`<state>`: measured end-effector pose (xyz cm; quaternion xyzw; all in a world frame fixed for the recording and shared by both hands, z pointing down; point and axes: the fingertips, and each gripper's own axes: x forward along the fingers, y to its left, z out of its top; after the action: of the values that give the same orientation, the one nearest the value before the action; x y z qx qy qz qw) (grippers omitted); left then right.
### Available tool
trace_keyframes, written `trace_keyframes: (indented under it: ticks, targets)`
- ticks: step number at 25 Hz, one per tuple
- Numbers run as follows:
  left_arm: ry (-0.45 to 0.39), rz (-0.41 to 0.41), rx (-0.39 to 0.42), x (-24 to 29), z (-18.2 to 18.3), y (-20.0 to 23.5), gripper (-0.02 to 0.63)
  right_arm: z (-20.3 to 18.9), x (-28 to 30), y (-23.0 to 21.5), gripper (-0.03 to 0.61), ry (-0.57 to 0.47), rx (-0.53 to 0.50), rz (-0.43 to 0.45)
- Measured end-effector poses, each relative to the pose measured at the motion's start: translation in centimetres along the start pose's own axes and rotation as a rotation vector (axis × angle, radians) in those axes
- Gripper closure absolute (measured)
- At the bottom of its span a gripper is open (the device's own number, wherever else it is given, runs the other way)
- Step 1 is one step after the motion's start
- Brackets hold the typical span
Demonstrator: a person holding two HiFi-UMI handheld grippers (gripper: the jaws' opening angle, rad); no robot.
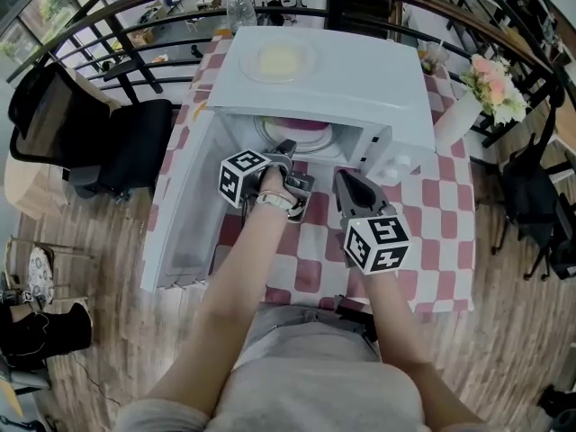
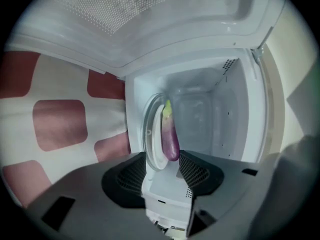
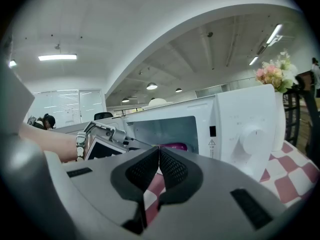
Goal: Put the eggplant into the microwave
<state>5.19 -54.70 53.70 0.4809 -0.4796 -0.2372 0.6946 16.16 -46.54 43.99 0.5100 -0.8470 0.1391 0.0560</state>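
Eggplant [image 2: 170, 136] on plate [image 2: 151, 134], just beyond left gripper [image 2: 164, 158] jaws (spread apart).

A red-checked table [image 1: 441, 241] carries an open white microwave [image 1: 342, 79] and a flower vase [image 1: 457, 120]

A wood floor [image 1: 85, 241] lies under a bench [image 1: 441, 223] draped in red-and-white check. A black chair [image 1: 121, 147] stands off its left edge. Beyond are a curved black railing [image 1: 108, 16] and windows [image 1: 40, 7]. Strip lights [image 3: 57, 57] glow on the white ceiling.

microwave [image 1: 342, 79] mouth: open | door [image 1: 184, 205]: swung wide left | inside: plate [image 2: 151, 151], eggplant [image 2: 170, 134] | left claw [image 1: 286, 148] fronts mouth
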Motion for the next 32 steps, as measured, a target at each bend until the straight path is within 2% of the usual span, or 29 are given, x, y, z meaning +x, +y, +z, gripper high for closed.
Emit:
trace_keyframes:
  ticks: [2, 7, 9, 13, 19, 23, 26, 32]
  targets:
    - [-0.009, -0.017, 0.021, -0.7, -0.4, -0.3, 0.416, 0.5, -0.3, -0.2, 0.554, -0.015, -0.002, -0.004]
    - [-0.063, -0.024, 0.058, -2.9, -1.0, -0.9, 0.520, 1.4, -1.0, -0.3, 0.554, -0.021, -0.015, -0.009]
    - [-0.064, -0.027, 0.075, -3.7, -1.4, -1.1, 0.563, 2.1, -1.4, -0.4, 0.554, -0.025, -0.029, -0.009]
    - [-0.045, -0.049, 0.126, -4.8, -2.1, -2.0, 0.605, 3.7, -2.2, -0.5, 0.554, -0.062, -0.057, 0.000]
    - [-0.018, -0.169, 0.214, -6.5, -3.3, -4.2, 0.611, 4.3, -3.4, 0.4, 0.555, -0.078, -0.075, 0.028]
    - [-0.032, -0.278, 0.340, -7.5, -4.0, -6.0, 0.611, 4.3, -3.8, 1.6, 0.555, -0.091, -0.088, 0.045]
    - [-0.044, -0.355, 0.400, -8.6, -4.6, -7.0, 0.611, 3.9, -3.9, 2.3, 0.555, -0.097, -0.094, 0.055]
    - [-0.067, -0.443, 0.581, -10.6, -6.0, -8.4, 0.611, 3.2, -4.5, 3.0, 0.555, -0.111, -0.106, 0.055]
